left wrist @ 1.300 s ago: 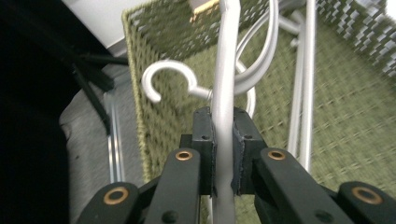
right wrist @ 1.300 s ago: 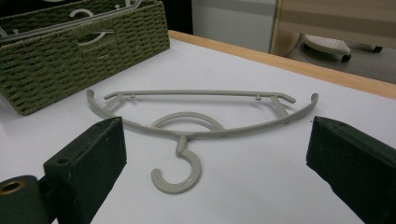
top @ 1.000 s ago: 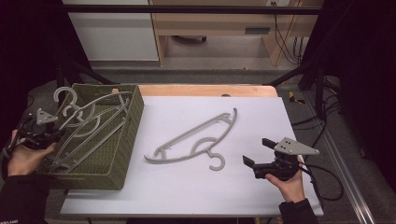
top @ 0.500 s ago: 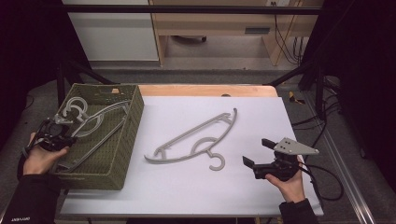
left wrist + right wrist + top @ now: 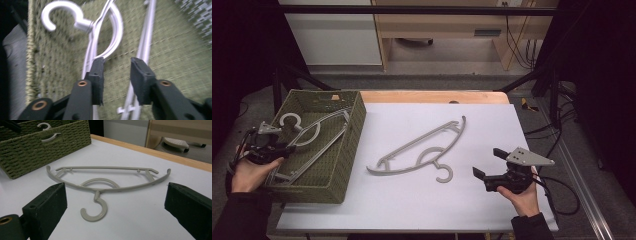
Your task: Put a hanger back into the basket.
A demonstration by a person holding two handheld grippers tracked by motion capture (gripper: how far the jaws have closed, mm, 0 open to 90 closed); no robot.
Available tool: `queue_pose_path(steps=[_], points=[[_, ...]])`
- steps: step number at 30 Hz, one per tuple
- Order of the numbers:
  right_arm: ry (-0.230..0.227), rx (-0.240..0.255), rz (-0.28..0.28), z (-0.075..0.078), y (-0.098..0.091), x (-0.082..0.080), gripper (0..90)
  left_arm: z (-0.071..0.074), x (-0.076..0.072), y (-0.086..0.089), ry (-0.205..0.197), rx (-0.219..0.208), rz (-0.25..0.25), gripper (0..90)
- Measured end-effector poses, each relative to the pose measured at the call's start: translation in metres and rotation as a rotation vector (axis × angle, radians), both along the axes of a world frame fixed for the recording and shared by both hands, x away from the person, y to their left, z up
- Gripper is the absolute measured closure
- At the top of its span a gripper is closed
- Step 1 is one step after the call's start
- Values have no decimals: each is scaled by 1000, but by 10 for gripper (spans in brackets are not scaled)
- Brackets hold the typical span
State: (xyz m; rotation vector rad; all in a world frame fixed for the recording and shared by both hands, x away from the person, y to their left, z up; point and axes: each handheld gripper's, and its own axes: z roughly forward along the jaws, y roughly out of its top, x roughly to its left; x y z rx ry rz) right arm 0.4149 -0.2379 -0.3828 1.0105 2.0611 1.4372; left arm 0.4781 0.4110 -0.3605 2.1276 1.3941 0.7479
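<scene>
My left gripper point(image 5: 287, 148) sits at basket point(image 5: 343, 165) left rim, jaws just opened, nothing pinched; 1 hanger in basket point(image 5: 314, 137) lies below. Right gripper point(image 5: 486, 165) rests low on table point(image 5: 412, 200), jaws spread wide, empty, facing 1 hanger on table point(image 5: 422, 150). Hangers: 2 total. Baskets: 1.

Woven olive-green basket point(image 5: 343, 150), coarse and matt, at left; inside, a smooth pale plastic hanger point(image 5: 100, 32) with slight sheen. On the smooth matt white table cover point(image 5: 492, 125), a beige matt plastic hanger point(image 5: 100, 185), ribbed along its hook. Light wood table edge point(image 5: 432, 96) at the far side. Black matt gripper pads point(image 5: 47, 207)
</scene>
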Motion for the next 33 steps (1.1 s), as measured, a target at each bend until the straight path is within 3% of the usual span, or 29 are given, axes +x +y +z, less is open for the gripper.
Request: queue_pose_path(steps=[2, 4, 5, 11, 14, 16, 20, 25, 33], points=[[-2, 1, -2, 0, 0, 0, 44, 2, -3, -3, -17, -13, -13, 538], [-5, 1, 1, 0, -1, 0, 44, 8, -12, -13, -70, -46, -44, 491], [-5, 1, 1, 0, -1, 0, 44, 8, -12, -13, -70, -46, -44, 469], [-5, 2, 0, 0, -2, 0, 42, 21, -26, -47, -162, -129, -143, 369], [-7, 6, -2, 1, -2, 0, 41, 24, -29, -59, -184, -154, -177, 317], [-7, 7, -4, 1, -3, 0, 41, 25, -34, -76, -212, -190, -230, 292], [-6, 2, -2, 0, -2, 0, 38, 23, -41, -97, -231, -225, -295, 225], [-5, -3, 2, -1, -2, 0, 36, 16, -48, -125, -241, -237, -363, 177], [-1, -12, 5, -2, -2, 0, 31, 2, -56, -164, -217, -254, -466, 161]])
